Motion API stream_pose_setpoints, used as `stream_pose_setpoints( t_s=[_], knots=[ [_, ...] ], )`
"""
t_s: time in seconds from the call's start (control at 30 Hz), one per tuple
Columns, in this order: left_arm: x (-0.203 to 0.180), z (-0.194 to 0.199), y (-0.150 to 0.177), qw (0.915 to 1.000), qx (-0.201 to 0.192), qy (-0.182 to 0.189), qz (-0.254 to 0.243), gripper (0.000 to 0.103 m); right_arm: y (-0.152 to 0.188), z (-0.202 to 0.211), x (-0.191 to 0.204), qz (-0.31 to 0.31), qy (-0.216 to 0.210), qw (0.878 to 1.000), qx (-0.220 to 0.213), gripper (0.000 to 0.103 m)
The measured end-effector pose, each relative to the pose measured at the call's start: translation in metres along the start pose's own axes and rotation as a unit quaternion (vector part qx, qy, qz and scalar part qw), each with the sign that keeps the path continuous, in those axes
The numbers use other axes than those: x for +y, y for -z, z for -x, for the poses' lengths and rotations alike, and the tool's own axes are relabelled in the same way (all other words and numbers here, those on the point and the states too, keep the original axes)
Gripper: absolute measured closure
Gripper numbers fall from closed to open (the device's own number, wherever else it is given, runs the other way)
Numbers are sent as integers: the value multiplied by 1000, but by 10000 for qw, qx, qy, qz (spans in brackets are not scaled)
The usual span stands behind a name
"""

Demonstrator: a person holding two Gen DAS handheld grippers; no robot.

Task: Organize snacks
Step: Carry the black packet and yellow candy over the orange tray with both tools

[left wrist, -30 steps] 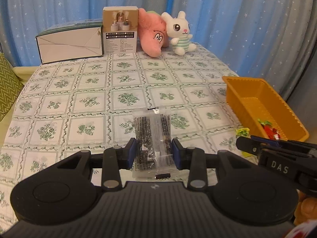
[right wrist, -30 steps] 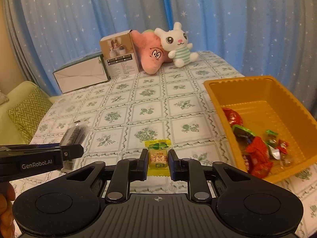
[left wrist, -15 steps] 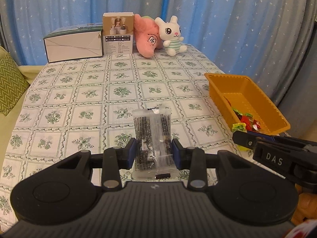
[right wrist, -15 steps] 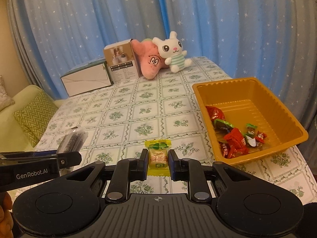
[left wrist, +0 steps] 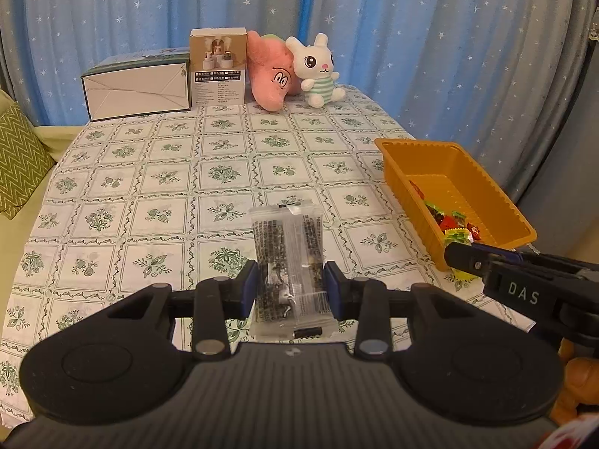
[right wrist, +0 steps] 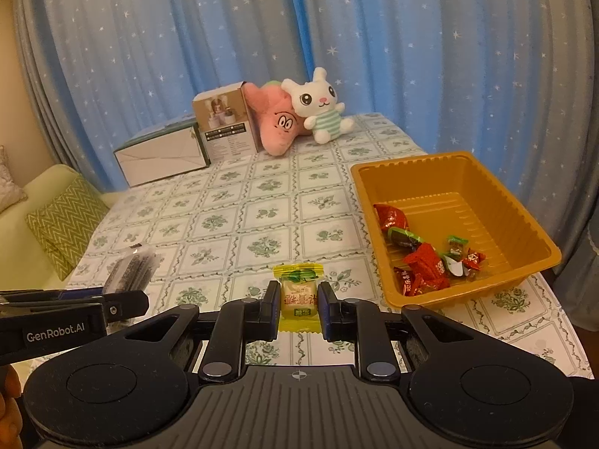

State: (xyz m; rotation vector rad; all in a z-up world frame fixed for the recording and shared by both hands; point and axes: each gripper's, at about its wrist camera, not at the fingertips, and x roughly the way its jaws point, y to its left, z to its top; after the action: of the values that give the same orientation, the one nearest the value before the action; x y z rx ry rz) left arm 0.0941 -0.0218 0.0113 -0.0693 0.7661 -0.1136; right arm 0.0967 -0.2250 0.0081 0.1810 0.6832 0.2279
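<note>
Two snacks ride above the counter (left wrist: 157,172): the left gripper (left wrist: 291,287) has its jaws clenched on a clear dark-flecked packet (left wrist: 288,262), the right gripper (right wrist: 298,302) pinches a yellow candy (right wrist: 298,295). With the orange tray (right wrist: 531,232) ahead and right of both jaws, each should release low over its floor, one at a time
</note>
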Motion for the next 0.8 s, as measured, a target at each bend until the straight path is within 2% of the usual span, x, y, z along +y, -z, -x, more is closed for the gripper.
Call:
stream_pose_setpoints(
  t_s=[0.33, 0.8],
  knots=[
    [-14, -2, -4, 9998, -3, 162, -80, 69, -2, 8, -12, -49, 112, 9999, -34, 82],
    [-53, -16, -17, 9981, 27, 555, -268, 69, -10, 19, -50, -314, 532, 9980, -139, 82]
  ],
)
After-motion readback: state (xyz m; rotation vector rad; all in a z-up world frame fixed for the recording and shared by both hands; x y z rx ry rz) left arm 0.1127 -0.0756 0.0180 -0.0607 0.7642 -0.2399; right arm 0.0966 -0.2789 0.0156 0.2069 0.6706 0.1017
